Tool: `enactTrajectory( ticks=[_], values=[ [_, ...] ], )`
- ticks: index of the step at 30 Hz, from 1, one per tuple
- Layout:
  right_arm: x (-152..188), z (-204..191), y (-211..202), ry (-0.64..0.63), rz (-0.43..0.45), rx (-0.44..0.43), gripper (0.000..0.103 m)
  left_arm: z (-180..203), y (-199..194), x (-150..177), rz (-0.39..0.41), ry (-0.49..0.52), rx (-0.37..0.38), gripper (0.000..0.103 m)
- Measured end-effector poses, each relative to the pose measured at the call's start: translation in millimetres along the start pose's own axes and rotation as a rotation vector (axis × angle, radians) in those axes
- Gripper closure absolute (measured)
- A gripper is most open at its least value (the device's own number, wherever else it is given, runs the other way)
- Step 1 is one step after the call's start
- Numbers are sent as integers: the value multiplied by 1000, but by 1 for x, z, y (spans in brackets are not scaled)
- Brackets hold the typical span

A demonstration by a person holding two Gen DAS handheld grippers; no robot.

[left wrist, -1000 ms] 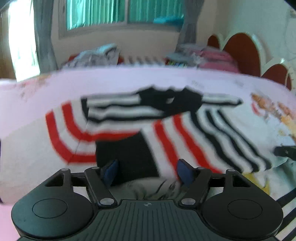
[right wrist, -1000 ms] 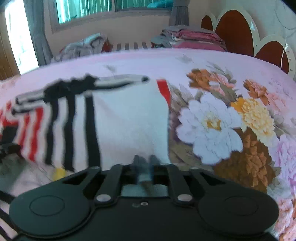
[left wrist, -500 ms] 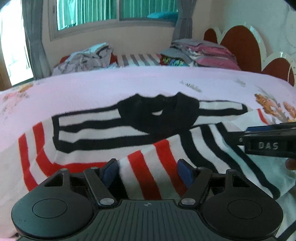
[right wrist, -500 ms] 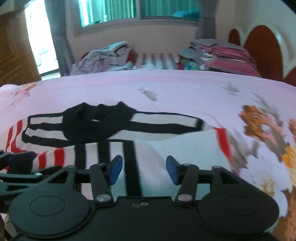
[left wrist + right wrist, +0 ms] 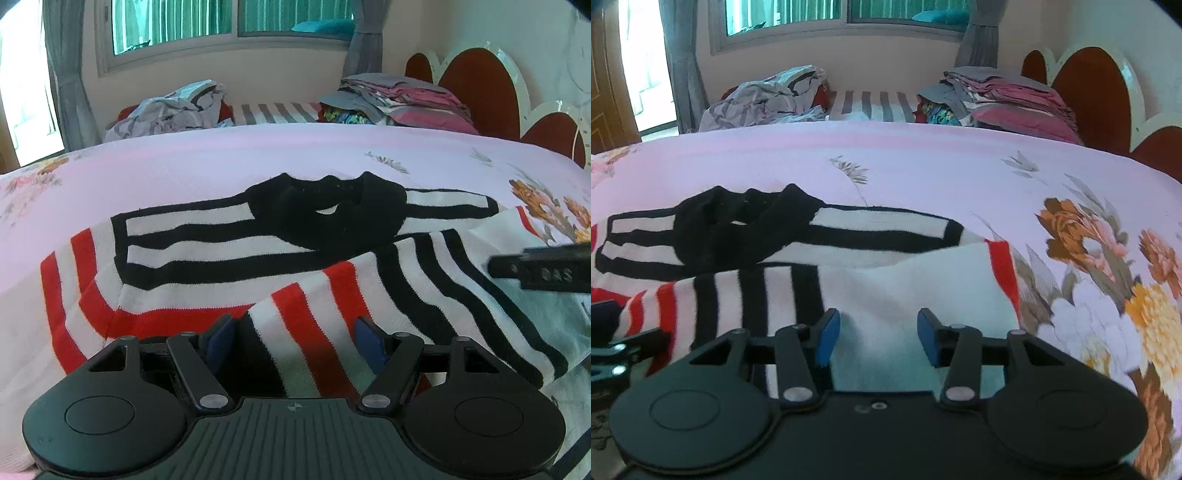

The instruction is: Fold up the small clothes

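Note:
A small knit sweater (image 5: pixel 207 236) with red, black and white stripes and a black collar (image 5: pixel 325 214) lies on the pink floral bedsheet (image 5: pixel 221 155). Its lower part is folded up over the body. My left gripper (image 5: pixel 295 341) is open right over the folded striped edge, which bulges between the blue pads without being pinched. My right gripper (image 5: pixel 878 341) hovers over the white part of the sweater (image 5: pixel 886 291). Its jaws are closing, with the pads clear of the cloth beneath them. The right gripper's finger (image 5: pixel 535 273) shows at the right edge of the left wrist view.
At the bed's far side lie a crumpled heap of clothes (image 5: pixel 173 107) and a folded stack (image 5: pixel 402 99). A red and white headboard (image 5: pixel 476 88) rises on the right. A window with grey curtains is behind. Bare floral sheet (image 5: pixel 1089 258) stretches right of the sweater.
The right gripper was shut on the white fabric edge; it has let go, and the cloth now lies flat. Both grippers have shifted over the sweater and then settled.

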State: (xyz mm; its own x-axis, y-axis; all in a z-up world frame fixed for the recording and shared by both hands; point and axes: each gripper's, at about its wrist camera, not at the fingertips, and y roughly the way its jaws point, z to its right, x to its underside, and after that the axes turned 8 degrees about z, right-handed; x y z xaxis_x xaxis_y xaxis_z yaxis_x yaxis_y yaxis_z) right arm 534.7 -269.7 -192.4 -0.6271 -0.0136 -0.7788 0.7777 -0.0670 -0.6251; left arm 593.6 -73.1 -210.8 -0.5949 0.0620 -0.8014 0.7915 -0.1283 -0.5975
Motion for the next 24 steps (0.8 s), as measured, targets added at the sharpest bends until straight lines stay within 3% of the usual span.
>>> enactTrajectory(
  ticks=[5,9,14,17,20,24],
  values=[
    [7,-4,-9,-41,-38,24,58,-2,-8,-4,-18,-3,2,32],
    [2,-1,-35,-9,13,10,57,-33,-47,-2,79,-89,6,32],
    [11,-3,-56,43,20,-11,57,-135,-106,37,127,-349,-90,33],
    [16,-17,-59,41,14,-20,58,-203,-146,71,162,-491,-210,33],
    [18,-33,-64,55,19,-36,58,-268,-184,107,186,-644,-334,55],
    [21,-51,-69,91,16,-50,58,-337,-216,155,184,-871,-451,55]
  ],
)
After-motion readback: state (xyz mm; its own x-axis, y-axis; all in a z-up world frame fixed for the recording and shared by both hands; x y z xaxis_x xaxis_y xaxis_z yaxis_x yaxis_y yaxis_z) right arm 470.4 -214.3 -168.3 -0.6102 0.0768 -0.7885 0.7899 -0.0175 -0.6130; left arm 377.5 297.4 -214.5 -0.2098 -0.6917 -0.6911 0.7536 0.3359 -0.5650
